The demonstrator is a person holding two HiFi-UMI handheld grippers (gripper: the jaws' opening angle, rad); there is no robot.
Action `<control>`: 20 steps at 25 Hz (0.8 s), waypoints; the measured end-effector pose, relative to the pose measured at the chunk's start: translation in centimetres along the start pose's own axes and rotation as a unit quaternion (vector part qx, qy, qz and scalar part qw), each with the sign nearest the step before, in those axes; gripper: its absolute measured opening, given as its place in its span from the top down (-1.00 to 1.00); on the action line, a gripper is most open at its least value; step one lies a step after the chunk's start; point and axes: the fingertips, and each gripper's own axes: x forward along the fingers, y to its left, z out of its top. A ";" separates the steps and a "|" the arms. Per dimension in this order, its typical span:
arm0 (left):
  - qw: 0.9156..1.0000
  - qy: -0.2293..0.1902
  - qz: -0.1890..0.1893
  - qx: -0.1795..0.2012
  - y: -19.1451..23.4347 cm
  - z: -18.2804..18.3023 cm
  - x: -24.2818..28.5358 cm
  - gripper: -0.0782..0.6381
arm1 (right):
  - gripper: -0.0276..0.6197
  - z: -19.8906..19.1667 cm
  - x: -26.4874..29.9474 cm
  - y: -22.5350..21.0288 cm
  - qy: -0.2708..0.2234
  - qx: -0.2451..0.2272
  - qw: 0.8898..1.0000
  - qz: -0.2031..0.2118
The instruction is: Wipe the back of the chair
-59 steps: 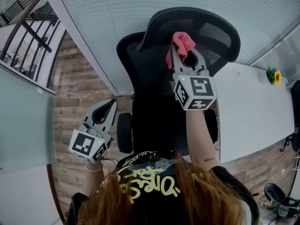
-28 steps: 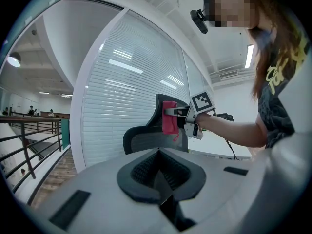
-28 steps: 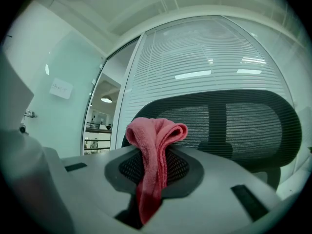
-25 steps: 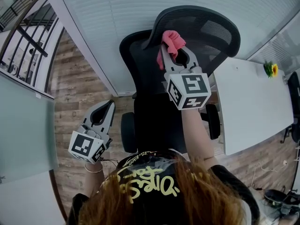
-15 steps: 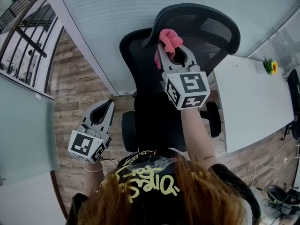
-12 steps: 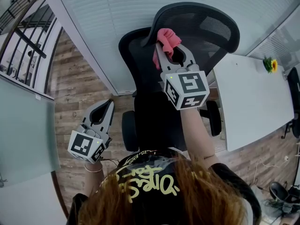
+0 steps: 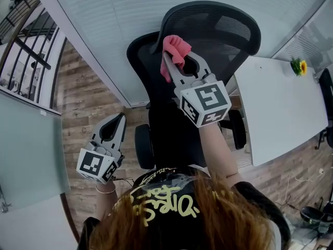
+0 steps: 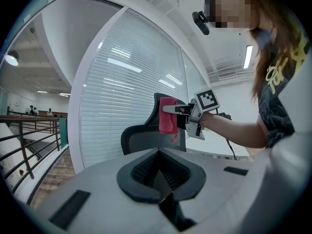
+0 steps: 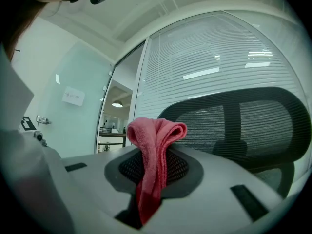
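The right gripper [image 7: 173, 62] grips a pink cloth [image 7: 173, 46] between its jaws, holding it at the nine o'clock edge of the chair back [image 7: 226, 25], which is at twelve o'clock in the head view. The left gripper [image 7: 113, 125] hangs at eight o'clock, jaws pressed together with nothing between them.

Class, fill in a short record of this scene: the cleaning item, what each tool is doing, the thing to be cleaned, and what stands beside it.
Cleaning item: pink folded cloth
Right tool: shut on the cloth, held up at the chair back's upper edge
Left tool: shut, empty, held low
To be cleaned: black mesh office chair back
Beside it: white table
Cloth touching chair: cannot tell
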 end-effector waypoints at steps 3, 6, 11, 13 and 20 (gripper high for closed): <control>1.000 0.000 -0.003 0.000 -0.8 0.0 0.8 0.80 | 0.71 0.0 -1.0 -0.5 -0.014 -0.011 1.000 0.000; 1.000 0.000 -0.011 -0.001 -2.0 0.0 1.8 0.80 | 0.71 -0.2 -2.5 -2.0 -0.023 -0.016 1.000 -0.011; 1.000 0.003 -0.021 0.000 -4.2 0.1 3.4 0.80 | 0.71 -1.3 -5.8 -6.0 -0.008 -0.055 0.997 -0.048; 1.000 0.003 -0.025 0.001 -5.4 0.2 4.4 0.80 | 0.71 -1.6 -7.3 -8.2 -0.002 -0.066 0.995 -0.068; 0.999 0.003 -0.037 0.002 -9.3 0.7 7.4 0.80 | 0.71 -2.3 -11.5 -14.6 0.016 -0.094 0.989 -0.114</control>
